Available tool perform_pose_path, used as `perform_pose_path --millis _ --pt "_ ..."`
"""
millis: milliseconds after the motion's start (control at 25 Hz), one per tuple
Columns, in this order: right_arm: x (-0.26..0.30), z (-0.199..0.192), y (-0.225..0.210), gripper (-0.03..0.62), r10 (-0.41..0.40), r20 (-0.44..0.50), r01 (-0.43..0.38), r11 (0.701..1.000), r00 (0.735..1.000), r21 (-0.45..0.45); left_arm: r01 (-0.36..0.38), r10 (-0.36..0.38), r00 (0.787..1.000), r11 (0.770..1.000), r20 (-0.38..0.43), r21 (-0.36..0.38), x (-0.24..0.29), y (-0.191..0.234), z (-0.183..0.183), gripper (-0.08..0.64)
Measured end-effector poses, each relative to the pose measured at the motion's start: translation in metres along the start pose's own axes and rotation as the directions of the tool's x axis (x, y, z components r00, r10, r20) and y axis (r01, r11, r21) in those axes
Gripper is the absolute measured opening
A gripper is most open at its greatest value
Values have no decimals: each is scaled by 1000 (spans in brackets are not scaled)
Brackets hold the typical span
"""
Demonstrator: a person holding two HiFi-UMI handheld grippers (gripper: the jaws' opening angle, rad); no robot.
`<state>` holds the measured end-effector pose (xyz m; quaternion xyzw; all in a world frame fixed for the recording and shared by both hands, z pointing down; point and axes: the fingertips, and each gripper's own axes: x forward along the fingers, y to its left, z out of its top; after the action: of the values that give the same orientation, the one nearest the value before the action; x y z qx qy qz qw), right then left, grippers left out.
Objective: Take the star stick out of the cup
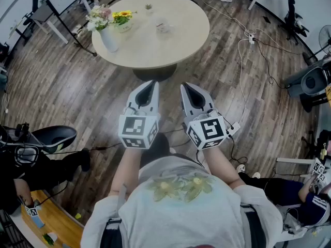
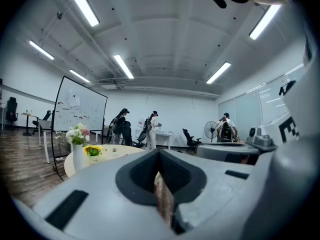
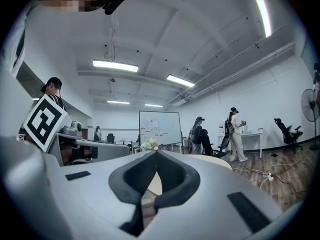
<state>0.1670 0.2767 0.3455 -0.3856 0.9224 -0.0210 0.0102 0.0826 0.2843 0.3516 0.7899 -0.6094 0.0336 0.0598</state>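
Observation:
A small clear cup stands on the round beige table, toward its far side; whether a star stick is in it is too small to tell. Both grippers hang level in front of the person's body, over the wooden floor and short of the table's near edge. My left gripper has its jaws together with nothing between them, and so does my right gripper. In the left gripper view the left gripper points at the table. The right gripper points at the table too.
A white vase of flowers and a pot of yellow flowers stand on the table's left side. Cables and a power strip lie on the floor at right. Chairs, a whiteboard and several people fill the far room.

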Motion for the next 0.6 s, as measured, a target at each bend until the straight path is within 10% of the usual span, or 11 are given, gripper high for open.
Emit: perform_pose_path --millis 600 --pt "54 -8 -26 17 20 23 -20 1000 1000 16 -1 1 1000 1000 4 8 56 35 3 2"
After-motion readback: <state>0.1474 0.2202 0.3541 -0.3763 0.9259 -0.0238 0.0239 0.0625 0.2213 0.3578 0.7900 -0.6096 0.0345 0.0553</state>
